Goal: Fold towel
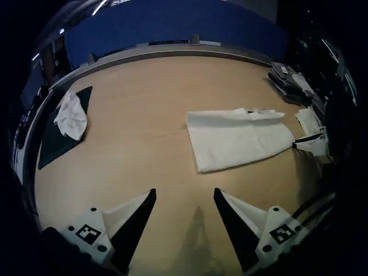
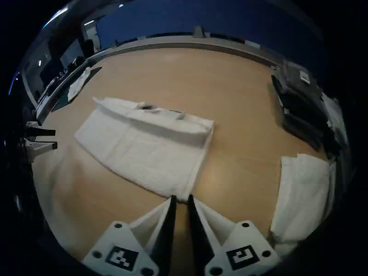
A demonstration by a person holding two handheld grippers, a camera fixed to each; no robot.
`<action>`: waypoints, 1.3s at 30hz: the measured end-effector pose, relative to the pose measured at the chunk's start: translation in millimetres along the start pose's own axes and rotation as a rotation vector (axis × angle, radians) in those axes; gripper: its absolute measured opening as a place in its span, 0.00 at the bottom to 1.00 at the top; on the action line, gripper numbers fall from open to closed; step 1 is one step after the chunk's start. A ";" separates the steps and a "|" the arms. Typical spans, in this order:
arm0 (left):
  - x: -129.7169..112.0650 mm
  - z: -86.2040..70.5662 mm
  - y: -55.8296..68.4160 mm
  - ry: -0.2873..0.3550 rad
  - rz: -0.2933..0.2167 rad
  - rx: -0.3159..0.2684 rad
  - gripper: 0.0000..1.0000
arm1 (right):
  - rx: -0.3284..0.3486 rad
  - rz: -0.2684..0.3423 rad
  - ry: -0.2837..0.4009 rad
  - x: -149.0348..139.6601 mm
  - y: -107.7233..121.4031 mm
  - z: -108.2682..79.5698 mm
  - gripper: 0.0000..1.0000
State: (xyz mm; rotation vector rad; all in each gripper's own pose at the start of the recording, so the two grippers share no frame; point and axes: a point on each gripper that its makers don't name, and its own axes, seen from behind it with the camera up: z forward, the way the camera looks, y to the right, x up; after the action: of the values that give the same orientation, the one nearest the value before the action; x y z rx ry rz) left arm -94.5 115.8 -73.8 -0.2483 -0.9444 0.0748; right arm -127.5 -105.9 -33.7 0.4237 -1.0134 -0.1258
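Observation:
A white towel (image 1: pixel 237 138) (image 2: pixel 147 147) lies flat on the wooden table (image 1: pixel 152 101), folded into a rectangle with one long edge turned over. In the right gripper view my right gripper (image 2: pixel 181 198) sits at the towel's near corner. Its jaws are almost together and the towel's edge is nipped between the tips. The left gripper view shows this right gripper (image 1: pixel 299 144) touching the towel's right end. My left gripper (image 1: pixel 184 191) hovers open over bare table, short of the towel, nothing between its fingers. It is small at the left of the right gripper view (image 2: pixel 46 139).
A crumpled white cloth (image 1: pixel 71 115) (image 2: pixel 78 83) rests on a dark mat (image 1: pixel 55 142) at the table's far side. A stack of dark folded towels (image 1: pixel 290 85) (image 2: pixel 299 106) and a folded white towel (image 2: pixel 303 198) (image 1: pixel 309 120) lie at the other end.

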 end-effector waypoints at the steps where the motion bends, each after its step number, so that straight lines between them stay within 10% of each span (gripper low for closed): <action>1: -0.5 -0.1 -0.2 -0.001 0.001 0.000 0.93 | 0.007 -0.001 0.001 0.3 -1.4 -0.7 0.09; 21: 3.0 -5.8 -0.4 0.008 0.005 0.006 0.93 | 0.025 -0.063 0.084 43.2 -11.2 -28.6 0.04; 39: 10.3 -16.0 -8.0 0.031 -0.019 0.019 0.93 | 0.070 -0.246 0.155 116.6 -48.8 -36.1 0.04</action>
State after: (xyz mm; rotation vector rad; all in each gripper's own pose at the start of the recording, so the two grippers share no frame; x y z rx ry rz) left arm -75.9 107.0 -72.7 -0.2220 -0.9149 0.0626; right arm -30.8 -174.6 23.0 0.6127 -0.8120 -0.2747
